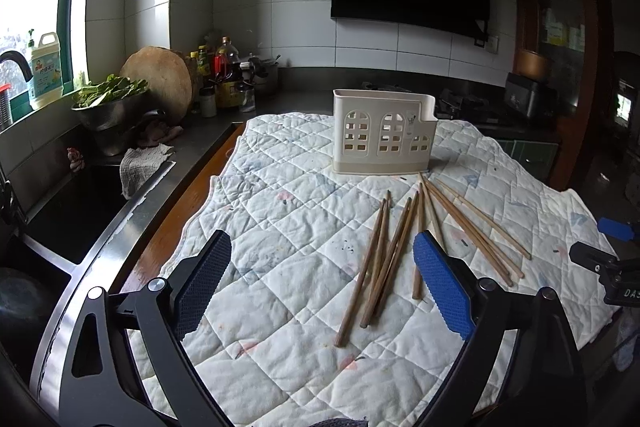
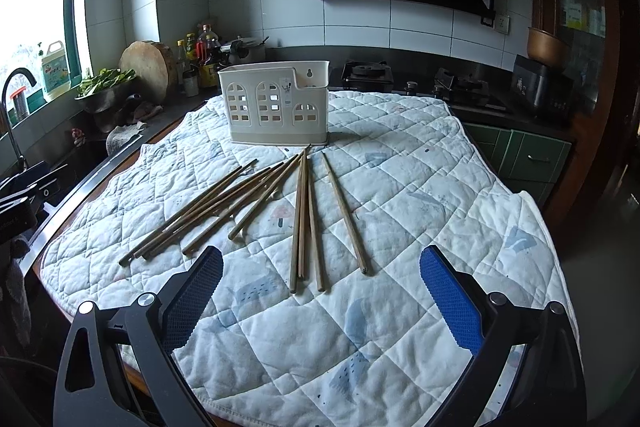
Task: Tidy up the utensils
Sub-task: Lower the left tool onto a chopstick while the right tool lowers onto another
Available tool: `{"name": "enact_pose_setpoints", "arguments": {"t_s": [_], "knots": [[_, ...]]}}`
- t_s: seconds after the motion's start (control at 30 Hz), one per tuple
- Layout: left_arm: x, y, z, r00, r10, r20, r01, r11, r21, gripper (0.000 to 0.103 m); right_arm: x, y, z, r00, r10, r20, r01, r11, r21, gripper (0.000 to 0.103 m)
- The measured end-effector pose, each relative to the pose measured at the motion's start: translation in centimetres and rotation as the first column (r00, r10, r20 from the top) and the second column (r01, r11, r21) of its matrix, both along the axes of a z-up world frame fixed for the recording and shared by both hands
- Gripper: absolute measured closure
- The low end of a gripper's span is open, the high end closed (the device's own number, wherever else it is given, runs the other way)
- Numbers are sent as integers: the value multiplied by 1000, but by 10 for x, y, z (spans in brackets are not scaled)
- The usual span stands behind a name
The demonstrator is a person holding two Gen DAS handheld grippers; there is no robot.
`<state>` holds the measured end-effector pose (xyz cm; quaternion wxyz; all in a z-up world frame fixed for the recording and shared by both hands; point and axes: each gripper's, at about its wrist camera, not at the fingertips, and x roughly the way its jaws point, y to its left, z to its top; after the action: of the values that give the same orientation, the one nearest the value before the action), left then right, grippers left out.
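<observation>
Chopsticks lie loose on the quilted cloth ahead of both tongs, left tongs and right tongs released and empty; the holder stands beyond.

Left tongs and right tongs both wide apart, empty, angled downward.

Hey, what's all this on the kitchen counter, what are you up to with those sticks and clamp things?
A person is holding two hand-held tools, each ending in a claw, to tidy up chopsticks. The chopsticks lie loose on a quilted cloth, just in front of an upright white holder, which looks empty from here. The left claw and the right claw are both open above the cloth, holding nothing. No chopstick has been picked up yet.
</observation>
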<state>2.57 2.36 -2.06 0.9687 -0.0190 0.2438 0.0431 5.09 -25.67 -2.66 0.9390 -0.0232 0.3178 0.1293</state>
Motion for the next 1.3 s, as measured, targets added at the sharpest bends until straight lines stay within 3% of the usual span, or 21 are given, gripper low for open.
{"name": "enact_pose_setpoints", "arguments": {"t_s": [0.23,0.3,0.47,0.63,1.03,1.3], "knots": [[6,9,-10,999,-23,-34,21,999,-45,31,3,1,-12,999,22,-25,-22,1000,-7,10],[9,10,-14,998,-31,-49,29,998,-52,34,6,0,-15,999,25,-42,-25,1000,0,19],[16,5,-26,994,-62,-89,59,998,-28,50,14,-2,-23,997,32,-72,-31,999,10,29],[23,7,-39,986,-97,-137,90,995,-52,63,22,1,-29,994,50,-96,-49,999,8,38],[37,11,-64,967,-146,-206,130,987,-89,77,50,-5,-41,991,25,-135,-21,999,26,58],[52,2,-77,933,-244,-263,223,969,-108,85,69,-11,-55,985,8,-173,-3,1000,30,63]]}}
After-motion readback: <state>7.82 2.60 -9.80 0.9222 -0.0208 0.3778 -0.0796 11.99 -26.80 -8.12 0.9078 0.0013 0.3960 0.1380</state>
